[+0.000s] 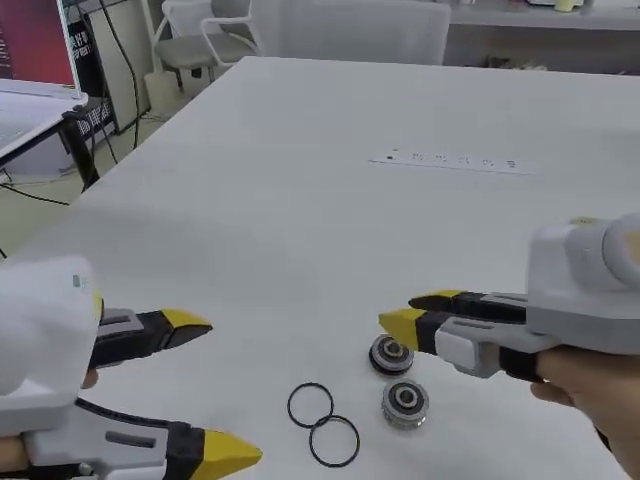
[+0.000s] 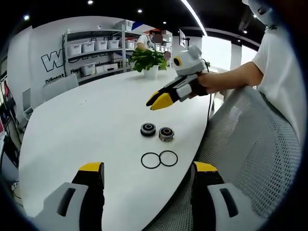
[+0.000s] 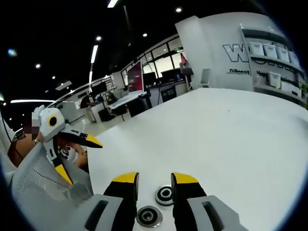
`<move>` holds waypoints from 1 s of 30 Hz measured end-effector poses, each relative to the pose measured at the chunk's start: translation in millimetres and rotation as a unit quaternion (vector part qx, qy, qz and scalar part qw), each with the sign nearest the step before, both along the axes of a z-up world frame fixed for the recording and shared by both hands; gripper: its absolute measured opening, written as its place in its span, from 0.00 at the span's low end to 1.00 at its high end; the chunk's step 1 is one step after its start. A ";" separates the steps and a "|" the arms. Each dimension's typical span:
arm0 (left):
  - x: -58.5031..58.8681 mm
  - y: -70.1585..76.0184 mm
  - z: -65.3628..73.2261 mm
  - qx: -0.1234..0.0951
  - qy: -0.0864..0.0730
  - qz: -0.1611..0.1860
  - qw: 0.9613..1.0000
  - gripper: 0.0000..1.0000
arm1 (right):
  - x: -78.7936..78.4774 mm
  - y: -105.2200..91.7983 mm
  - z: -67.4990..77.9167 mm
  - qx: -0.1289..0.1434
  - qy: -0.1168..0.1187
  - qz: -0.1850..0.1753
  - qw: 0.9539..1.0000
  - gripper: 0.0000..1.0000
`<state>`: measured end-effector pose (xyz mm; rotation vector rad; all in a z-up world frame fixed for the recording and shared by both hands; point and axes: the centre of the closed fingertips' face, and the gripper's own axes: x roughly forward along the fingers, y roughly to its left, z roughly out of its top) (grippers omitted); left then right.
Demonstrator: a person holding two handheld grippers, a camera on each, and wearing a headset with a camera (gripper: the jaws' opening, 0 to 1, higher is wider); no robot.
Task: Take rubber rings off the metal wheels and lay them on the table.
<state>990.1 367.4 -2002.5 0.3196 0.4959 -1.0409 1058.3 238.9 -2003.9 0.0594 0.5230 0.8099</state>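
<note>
On the white table (image 1: 300,200), your left gripper (image 1: 230,390) hangs wide open nearest you, two thin black rubber rings (image 1: 310,404) lying flat just ahead. Beyond them sit two small round metal wheels (image 1: 391,355) under your right gripper (image 3: 155,179), jaws narrowly apart; steady a wheel before peeling.

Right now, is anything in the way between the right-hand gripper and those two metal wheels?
Nothing visible. The right gripper is right by the two metal wheels, jaws open; the rubber rings lie to one side on the table.
</note>
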 end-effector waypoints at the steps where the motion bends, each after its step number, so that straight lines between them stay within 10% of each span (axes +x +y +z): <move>1: 0.5 -0.2 1.9 -0.002 -0.003 0.000 1.000 0.71 | 1.8 -2.7 -0.2 -0.001 -0.001 -0.004 1.000 0.25; 18: 18.0 -46.1 72.3 -0.016 -0.102 -0.065 0.993 0.72 | 9.9 -33.9 -15.5 -0.013 0.028 -0.050 0.998 0.23; 30: 47.0 -73.4 87.2 -0.014 -0.122 -0.110 0.986 0.70 | 12.0 -41.8 -19.2 -0.017 0.032 -0.058 0.998 0.23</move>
